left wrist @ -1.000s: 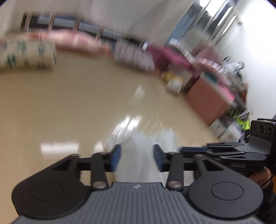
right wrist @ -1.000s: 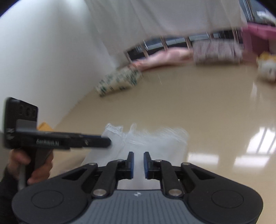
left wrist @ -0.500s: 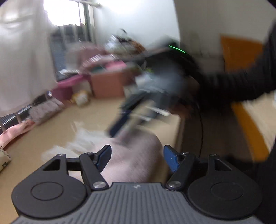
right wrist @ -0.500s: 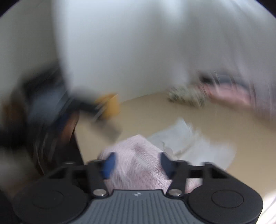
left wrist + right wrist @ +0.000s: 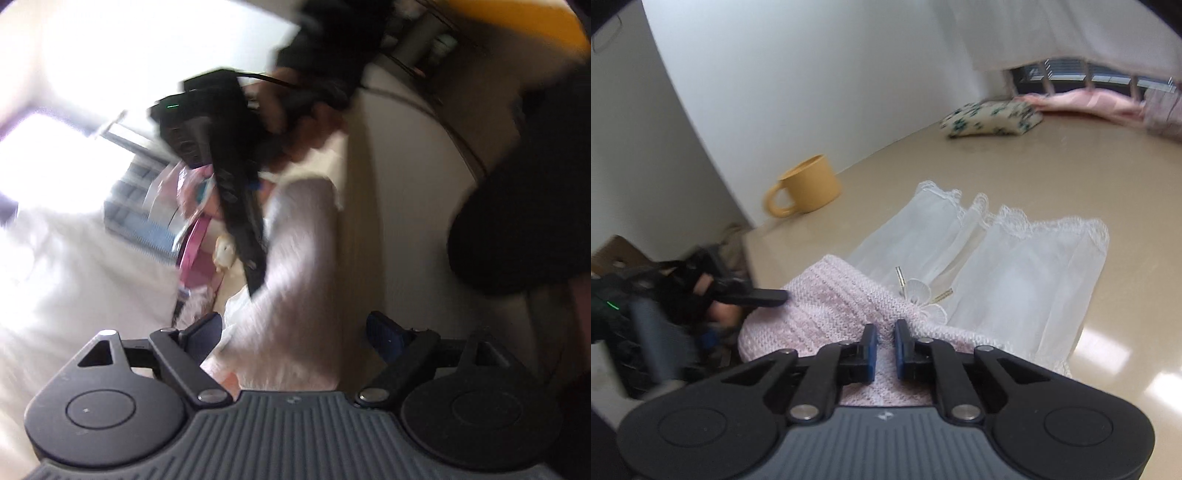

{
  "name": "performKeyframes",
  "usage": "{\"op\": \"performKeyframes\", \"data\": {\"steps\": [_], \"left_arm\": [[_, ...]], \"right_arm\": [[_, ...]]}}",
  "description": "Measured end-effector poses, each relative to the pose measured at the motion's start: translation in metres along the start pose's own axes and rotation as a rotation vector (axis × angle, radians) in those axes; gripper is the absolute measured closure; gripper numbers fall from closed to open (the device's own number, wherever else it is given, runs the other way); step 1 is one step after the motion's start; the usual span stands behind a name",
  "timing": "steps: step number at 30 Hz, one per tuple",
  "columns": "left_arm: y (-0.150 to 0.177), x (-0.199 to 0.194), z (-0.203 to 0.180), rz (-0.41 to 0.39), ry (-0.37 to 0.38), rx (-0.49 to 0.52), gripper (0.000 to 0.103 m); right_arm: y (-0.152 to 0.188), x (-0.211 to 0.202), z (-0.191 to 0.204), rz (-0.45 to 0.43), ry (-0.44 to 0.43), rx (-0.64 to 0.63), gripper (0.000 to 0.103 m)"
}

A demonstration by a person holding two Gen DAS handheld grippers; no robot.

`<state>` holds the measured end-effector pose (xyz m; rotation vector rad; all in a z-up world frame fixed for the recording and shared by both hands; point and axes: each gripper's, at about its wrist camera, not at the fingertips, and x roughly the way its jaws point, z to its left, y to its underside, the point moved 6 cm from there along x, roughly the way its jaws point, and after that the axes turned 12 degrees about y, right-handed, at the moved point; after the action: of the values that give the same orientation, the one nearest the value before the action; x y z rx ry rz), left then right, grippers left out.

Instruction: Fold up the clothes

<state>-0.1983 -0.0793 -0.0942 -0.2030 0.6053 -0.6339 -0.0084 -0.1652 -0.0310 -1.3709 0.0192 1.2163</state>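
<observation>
**Change noted.** A second ago both cameras looked out flat over the surface (image 5: pixel 1015 158) at the sheer white end of the garment (image 5: pixel 1015 280). Half a second ago both sets of fingers stood wide over the pink knit (image 5: pixel 831 306). Now the right gripper (image 5: pixel 885 343) has drawn its fingers (image 5: pixel 868 343) almost together, with a ridge of knit bunched in the narrow gap; I judge it clamped on that fold. The left gripper (image 5: pixel 295 326) has swung hard round. Its view is blurred, and its fingers (image 5: pixel 205 332) stand wide apart with cloth lying between them, not held. In the right view one left finger touches the knit's near-left edge.

**Meaning for the task.** One side has a grasp at the knit end and the other has not. This suits a fold of the knit end over the sheer part, but the pictures do not settle which fold is intended.

**Position and direction.** The garment lies on the surface, near its edge on the person's side. Its long axis runs away from the right gripper, bearing slightly right. The knit end is nearest and raised. The lace hem (image 5: pixel 1015 218) points toward the far window. The sheer part lies flat in side-by-side panels. A yellow mug (image 5: pixel 807 188) stands well apart, to the left.
</observation>
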Motion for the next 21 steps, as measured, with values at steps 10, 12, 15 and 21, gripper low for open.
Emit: {"op": "performKeyframes", "data": {"steps": [10, 12, 15, 21], "left_arm": [[0.025, 0.006, 0.076, -0.133, 0.35, -0.585, 0.042], [0.034, 0.009, 0.089, -0.16, 0.398, -0.676, 0.043], [0.045, 0.014, 0.106, -0.189, 0.471, -0.787, 0.043], [0.075, 0.022, 0.138, -0.197, 0.477, -1.056, 0.05]], "right_arm": [[0.016, -0.081, 0.045, -0.277, 0.024, -0.35, 0.0], [0.033, -0.084, 0.055, -0.261, 0.096, -0.541, 0.002], [0.058, -0.064, 0.061, -0.168, 0.185, -0.756, 0.015], [0.039, -0.031, 0.04, -0.143, 0.161, -0.703, 0.06]]}}
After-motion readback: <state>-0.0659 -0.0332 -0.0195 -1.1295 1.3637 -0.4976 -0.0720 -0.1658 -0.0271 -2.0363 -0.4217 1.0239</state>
